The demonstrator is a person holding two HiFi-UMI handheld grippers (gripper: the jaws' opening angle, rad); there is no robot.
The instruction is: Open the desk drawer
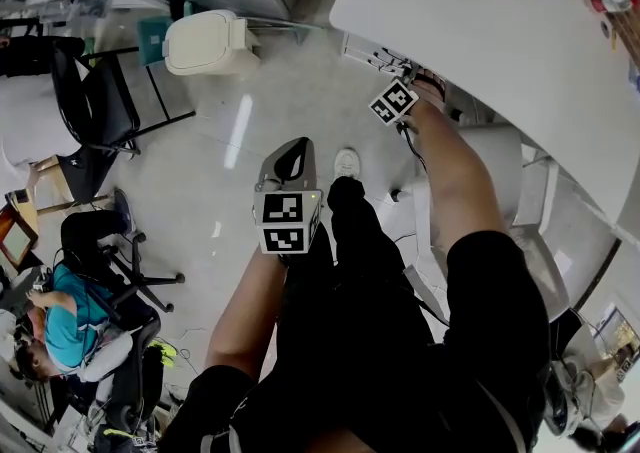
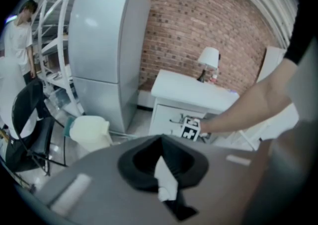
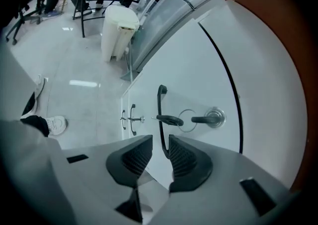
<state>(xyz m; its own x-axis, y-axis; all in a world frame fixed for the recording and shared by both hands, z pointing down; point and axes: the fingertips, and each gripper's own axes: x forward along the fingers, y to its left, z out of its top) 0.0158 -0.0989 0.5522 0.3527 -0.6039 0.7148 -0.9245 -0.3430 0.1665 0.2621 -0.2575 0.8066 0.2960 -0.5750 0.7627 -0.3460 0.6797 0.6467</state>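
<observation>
Right tongs (image 3: 160, 143) straddle drawer handle (image 3: 159, 110), gaps either side; left tongs (image 2: 161, 142) closed.

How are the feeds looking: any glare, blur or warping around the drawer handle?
Right gripper view: the drawer handle is sharp, but strong fisheye bends the edges of the desk. Left gripper view: soft and bluish throughout, the desk blurred, corners dark. Head view: a bright glare streak on the floor, edges warped.
</observation>
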